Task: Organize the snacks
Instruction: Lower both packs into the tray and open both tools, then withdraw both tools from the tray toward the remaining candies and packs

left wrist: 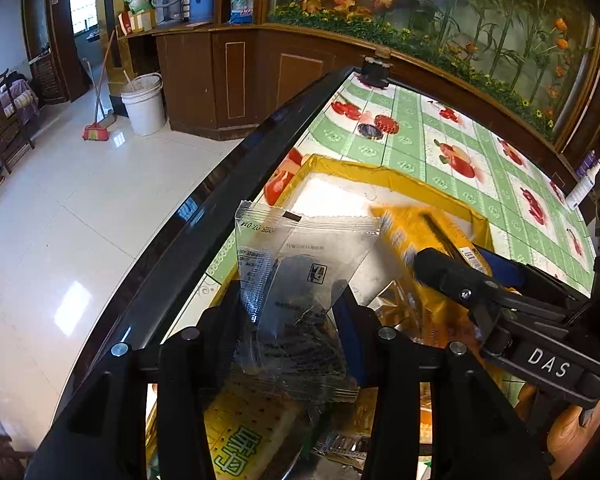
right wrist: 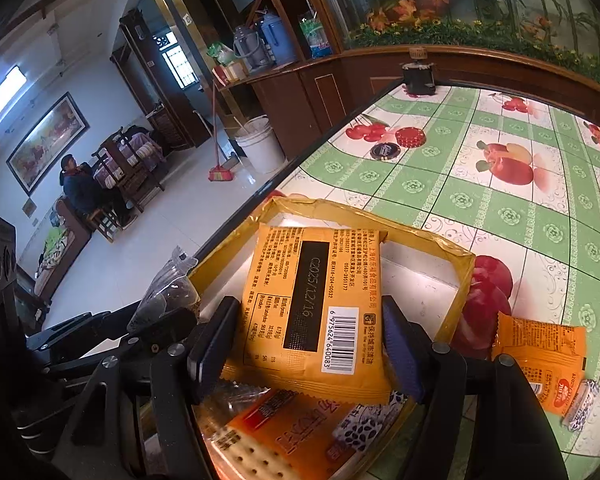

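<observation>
Clear snack pkt [left wrist: 300, 276] w/ dark contents, upright at centre frame; orange snack pkt [right wrist: 312, 312], barcode side up, tilted mid-frame over yellow-rimmed tray [right wrist: 460, 280].

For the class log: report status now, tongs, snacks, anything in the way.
Left tongs shut on clear packet. Right tongs shut on orange packet. Both over the yellow-rimmed tray. Nothing blocking the tray.
</observation>
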A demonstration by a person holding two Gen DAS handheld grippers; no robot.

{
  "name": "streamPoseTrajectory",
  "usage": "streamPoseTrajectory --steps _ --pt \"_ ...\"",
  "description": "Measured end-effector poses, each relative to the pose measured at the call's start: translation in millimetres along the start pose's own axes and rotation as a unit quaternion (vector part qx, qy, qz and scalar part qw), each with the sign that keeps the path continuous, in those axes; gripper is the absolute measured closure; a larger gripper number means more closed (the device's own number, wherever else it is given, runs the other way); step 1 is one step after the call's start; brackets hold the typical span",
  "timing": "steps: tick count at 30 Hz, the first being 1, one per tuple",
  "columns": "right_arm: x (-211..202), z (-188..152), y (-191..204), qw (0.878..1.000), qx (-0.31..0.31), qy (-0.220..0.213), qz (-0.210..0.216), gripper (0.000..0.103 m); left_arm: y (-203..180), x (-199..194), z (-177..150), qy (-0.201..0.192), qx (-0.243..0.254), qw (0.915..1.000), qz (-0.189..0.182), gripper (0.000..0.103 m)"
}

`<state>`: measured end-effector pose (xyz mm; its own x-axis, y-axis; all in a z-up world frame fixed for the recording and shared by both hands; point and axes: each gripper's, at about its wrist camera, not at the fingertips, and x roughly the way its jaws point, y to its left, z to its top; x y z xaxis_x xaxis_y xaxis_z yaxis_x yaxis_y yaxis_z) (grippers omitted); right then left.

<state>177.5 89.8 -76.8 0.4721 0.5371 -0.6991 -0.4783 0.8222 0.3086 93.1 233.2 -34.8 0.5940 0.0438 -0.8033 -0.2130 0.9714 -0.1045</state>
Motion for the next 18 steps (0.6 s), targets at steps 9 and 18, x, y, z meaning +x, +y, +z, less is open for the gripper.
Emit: streamPoseTrajectory --steps 9,18 --pt "-18.5 -6.5 -11.1 1.000 0.018 -0.011 -0.008 0.032 -2.3 -18.9 -5.9 -0.022 0.002 0.9996 0.015 0.036" --pt "-79.2 -33.4 -46.0 0.996 0.066 -0.048 -0.016 0.027 -33.3 -45.2 -9.9 -0.050 0.034 0.9981 0.014 0.027"
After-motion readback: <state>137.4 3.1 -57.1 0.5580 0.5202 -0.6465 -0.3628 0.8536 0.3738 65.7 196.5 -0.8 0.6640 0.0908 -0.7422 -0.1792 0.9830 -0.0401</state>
